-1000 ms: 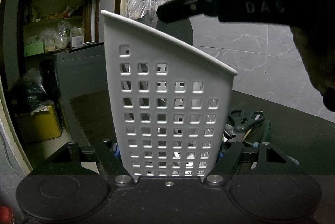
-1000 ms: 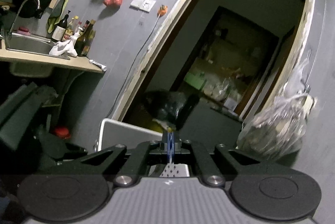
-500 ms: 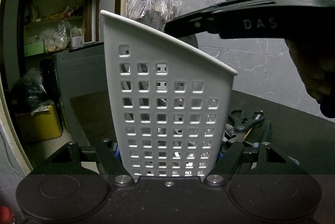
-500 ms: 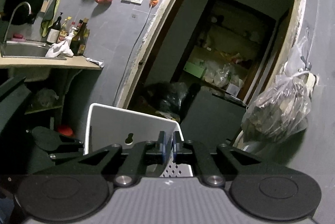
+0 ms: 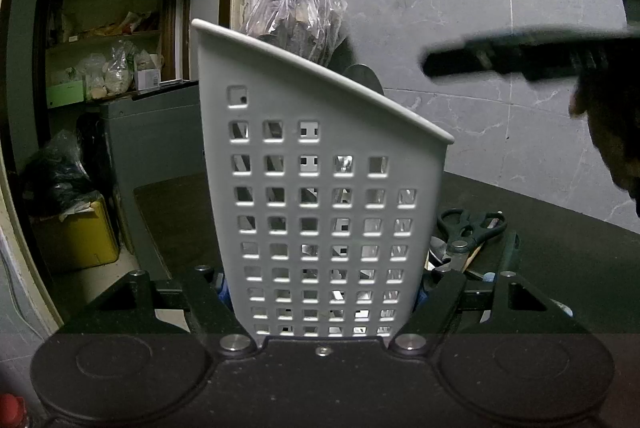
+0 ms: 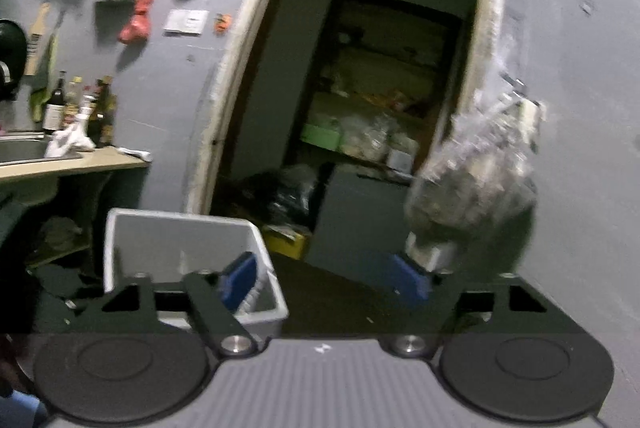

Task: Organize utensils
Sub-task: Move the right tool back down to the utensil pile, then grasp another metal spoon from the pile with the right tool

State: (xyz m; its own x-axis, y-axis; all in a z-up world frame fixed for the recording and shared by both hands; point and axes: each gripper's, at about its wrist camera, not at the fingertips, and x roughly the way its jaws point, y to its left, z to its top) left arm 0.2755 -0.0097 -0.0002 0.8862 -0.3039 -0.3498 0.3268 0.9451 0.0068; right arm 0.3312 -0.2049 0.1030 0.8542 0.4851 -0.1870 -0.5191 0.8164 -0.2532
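A white perforated utensil basket (image 5: 320, 208) stands upright on the dark table (image 5: 560, 248), and my left gripper (image 5: 322, 284) is shut on its lower walls. Metal utensils show dimly through its holes. Black-handled scissors (image 5: 468, 228) and other utensils lie just right of the basket. My right gripper (image 6: 324, 280) hovers beside the basket (image 6: 160, 236), its jaws opening wide with nothing between the blue pads (image 6: 240, 278). In the left wrist view one blurred finger (image 5: 480, 60) of it shows at the upper right, with a hand (image 5: 612, 132) behind.
A clear plastic bag (image 5: 296, 12) hangs on the grey wall behind the basket. A doorway opens onto cluttered shelves (image 6: 360, 132), with a yellow box (image 5: 76, 236) on the floor. At the far left, a counter (image 6: 60, 164) carries bottles (image 6: 76, 104).
The right gripper has drawn back to the right, away from over the basket, and its jaws have gone from shut to wide. The left gripper and basket have stayed still.
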